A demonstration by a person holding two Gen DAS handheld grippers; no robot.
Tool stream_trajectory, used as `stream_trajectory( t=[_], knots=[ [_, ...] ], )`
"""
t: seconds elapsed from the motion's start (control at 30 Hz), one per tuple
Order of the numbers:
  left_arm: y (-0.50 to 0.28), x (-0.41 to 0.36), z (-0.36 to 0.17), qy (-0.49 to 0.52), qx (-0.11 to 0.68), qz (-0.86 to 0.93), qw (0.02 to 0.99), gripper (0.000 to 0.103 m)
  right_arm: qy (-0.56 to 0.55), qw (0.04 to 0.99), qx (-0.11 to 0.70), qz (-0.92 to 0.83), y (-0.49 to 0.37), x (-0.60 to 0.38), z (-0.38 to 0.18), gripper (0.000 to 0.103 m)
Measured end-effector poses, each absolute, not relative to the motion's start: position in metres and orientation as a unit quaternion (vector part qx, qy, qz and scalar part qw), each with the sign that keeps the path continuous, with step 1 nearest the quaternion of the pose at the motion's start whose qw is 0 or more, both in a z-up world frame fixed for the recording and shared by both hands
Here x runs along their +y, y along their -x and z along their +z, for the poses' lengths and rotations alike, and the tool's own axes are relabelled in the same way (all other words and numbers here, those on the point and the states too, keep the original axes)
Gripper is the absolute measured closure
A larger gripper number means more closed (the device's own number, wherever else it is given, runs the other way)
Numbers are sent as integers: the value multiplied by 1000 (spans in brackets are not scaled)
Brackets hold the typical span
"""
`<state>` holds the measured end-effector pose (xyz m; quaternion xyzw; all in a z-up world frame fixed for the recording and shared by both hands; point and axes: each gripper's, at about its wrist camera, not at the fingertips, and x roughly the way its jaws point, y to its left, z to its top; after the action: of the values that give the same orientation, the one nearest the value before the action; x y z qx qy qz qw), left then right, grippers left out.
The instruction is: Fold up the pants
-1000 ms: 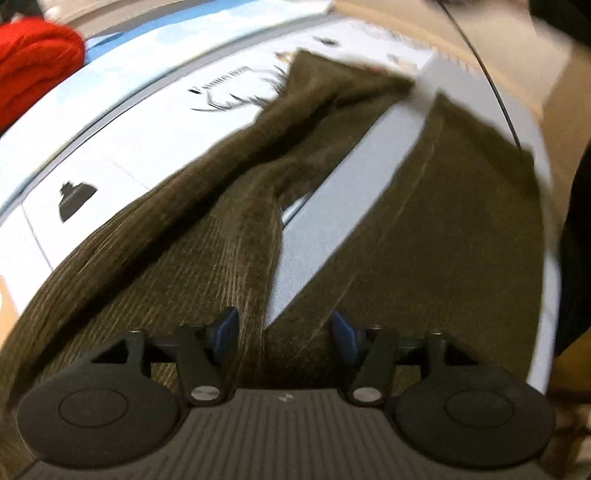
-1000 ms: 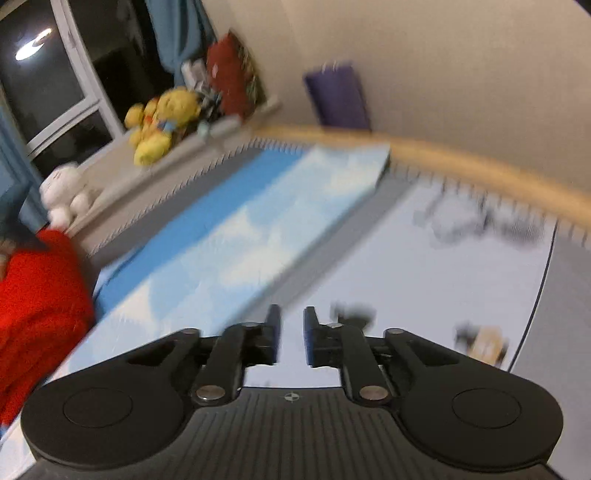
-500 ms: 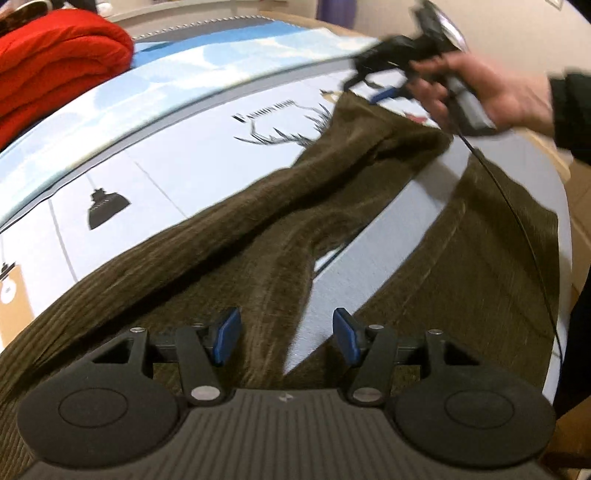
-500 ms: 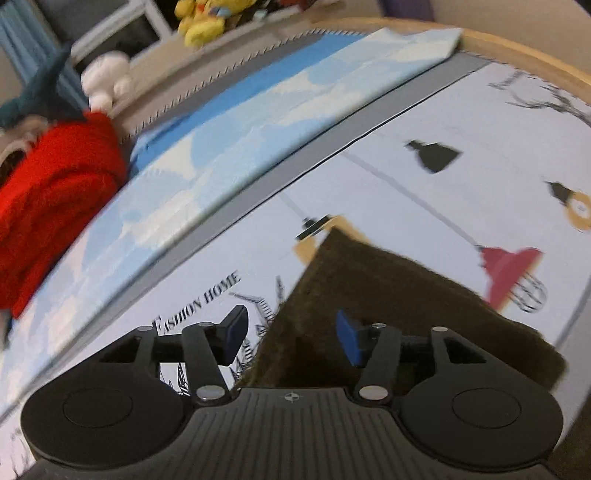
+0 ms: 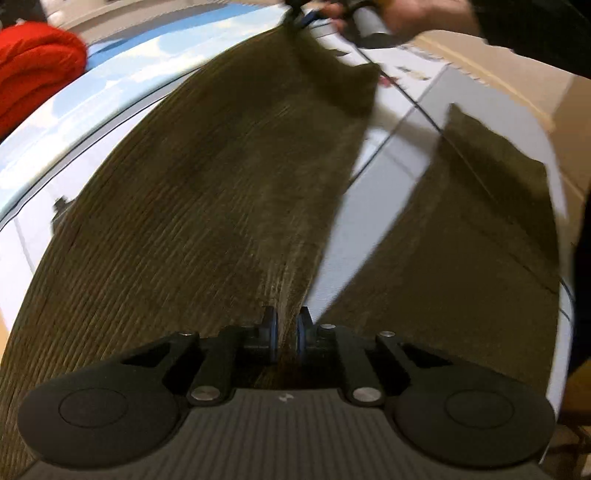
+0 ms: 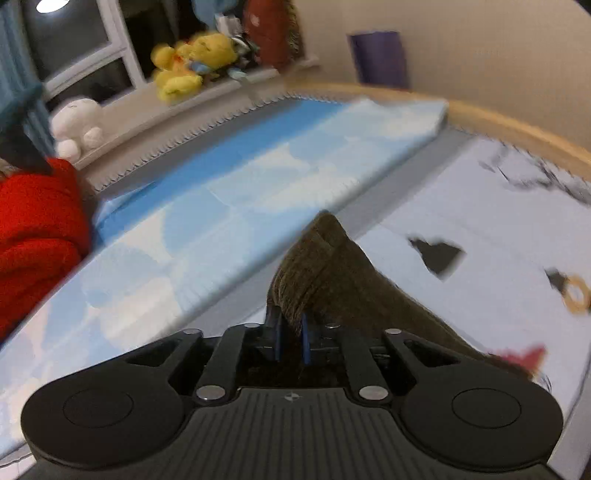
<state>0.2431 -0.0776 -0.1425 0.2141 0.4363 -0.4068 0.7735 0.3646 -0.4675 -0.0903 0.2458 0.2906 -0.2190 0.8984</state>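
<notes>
Dark olive corduroy pants point(image 5: 229, 192) lie on a bed with a printed white cover point(image 5: 373, 229). My left gripper point(image 5: 283, 334) is shut on the fabric at the crotch end of the left leg, which is lifted and stretched. My right gripper point(image 6: 290, 338) is shut on that leg's hem point(image 6: 321, 266) and holds it above the bed; it also shows at the top of the left wrist view point(image 5: 306, 14). The other leg point(image 5: 476, 236) lies flat on the right.
A red blanket point(image 6: 33, 229) is piled at the left. A blue cloud-print sheet point(image 6: 229, 192) runs along the far side. Plush toys point(image 6: 192, 62) sit on the windowsill. The wooden bed edge point(image 6: 517, 122) curves at the right.
Both grippers have closed on the left pant leg, the left at the crotch end and the right at the hem. The leg has been lifted off the bed and pulled taut.
</notes>
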Motion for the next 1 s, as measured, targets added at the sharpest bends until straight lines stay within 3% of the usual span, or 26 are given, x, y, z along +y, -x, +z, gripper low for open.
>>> stream_trajectory(
  t=[0.07, 0.13, 0.27, 0.37, 0.43, 0.47, 0.53, 0.57, 0.83, 0.93, 1.0],
  knots=[
    [-242, -75, -142, -213, 438, -412, 770, 90, -255, 882, 338, -206, -367, -477, -95, 50],
    [-247, -68, -140, -190, 450, -417, 767, 87, -263, 879, 330, -220, -347, -493, -100, 50],
    [-252, -58, -126, -152, 444, -416, 779, 62, -294, 839, 343, -303, -293, -528, -134, 49],
    [-252, -51, -116, -139, 433, -402, 795, 61, -330, 799, 359, -353, -255, -542, -172, 46],
    [-251, -45, -110, -143, 426, -389, 804, 61, -318, 820, 339, -335, -251, -539, -181, 40],
    [-250, -42, -108, -146, 422, -382, 809, 61, -298, 833, 341, -318, -256, -535, -181, 42],
    [-248, -35, -99, -150, 413, -363, 822, 61, -291, 853, 333, -278, -259, -530, -181, 85],
    [-248, -28, -96, -150, 410, -348, 829, 61, -294, 851, 337, -275, -258, -530, -182, 96],
    [-252, 21, -86, -145, 417, -260, 859, 61, -344, 774, 350, -401, -200, -570, -175, 97],
    [-250, 34, -87, -156, 423, -239, 860, 61, -342, 776, 364, -384, -187, -575, -178, 91],
    [-249, 45, -88, -159, 426, -221, 863, 56, -319, 773, 372, -403, -182, -571, -169, 59]
  ],
)
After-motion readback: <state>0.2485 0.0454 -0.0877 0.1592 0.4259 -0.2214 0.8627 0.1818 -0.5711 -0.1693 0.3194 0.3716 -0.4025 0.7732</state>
